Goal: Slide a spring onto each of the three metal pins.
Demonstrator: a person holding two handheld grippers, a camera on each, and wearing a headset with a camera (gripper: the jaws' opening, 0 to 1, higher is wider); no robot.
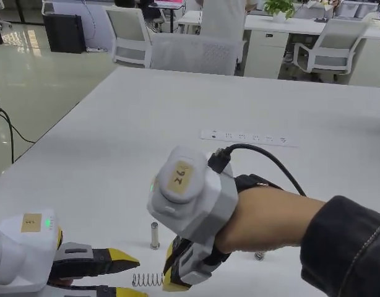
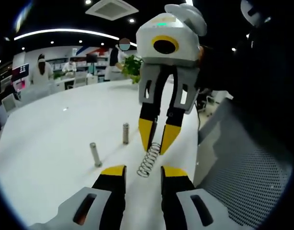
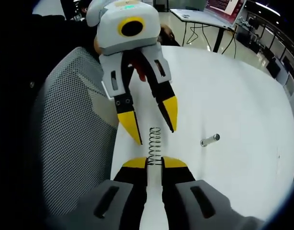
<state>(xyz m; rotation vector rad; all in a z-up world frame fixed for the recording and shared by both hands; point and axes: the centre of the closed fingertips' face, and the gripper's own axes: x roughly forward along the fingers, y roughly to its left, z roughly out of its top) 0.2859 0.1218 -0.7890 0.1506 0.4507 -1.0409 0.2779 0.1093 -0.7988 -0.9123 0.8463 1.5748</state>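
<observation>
Bench inventory, as I logged it from the remote station.

1. Table [image 1: 116, 154], white: one. All items below sat on or over its near edge.
2. Right gripper [image 3: 154, 164]: one. Jaws clenched on one end of the spring.
3. Left gripper [image 2: 143, 171]: one. Jaws released, spread wide, gripping nothing, pointed straight at the right gripper.
4. Power strip [image 1: 249, 137]: one, flat, well apart from the work, farther up the table.
5. Metal pins: two counted in the left gripper view, one nearer [image 2: 95, 154] and one farther [image 2: 125, 133], both upright and bare. I found no third.
6. Spring [image 2: 151, 158]: one in play. Its long axis ran from the right gripper's jaws straight toward the left gripper, roughly level with the table. The free end lay at the mouth of the open left jaws, touching neither. I could not tell whether it rested on the table or hung just above it.
7. Small coiled thing [image 1: 259, 255] beside the person's wrist: one, perhaps another spring, too small to tell.

Note on the coming move: the pins stood to one side of the spring's line, near it. I judged the right gripper, which had the spring, the better placed. The spring would need tipping upright, free end down, over a pin.
</observation>
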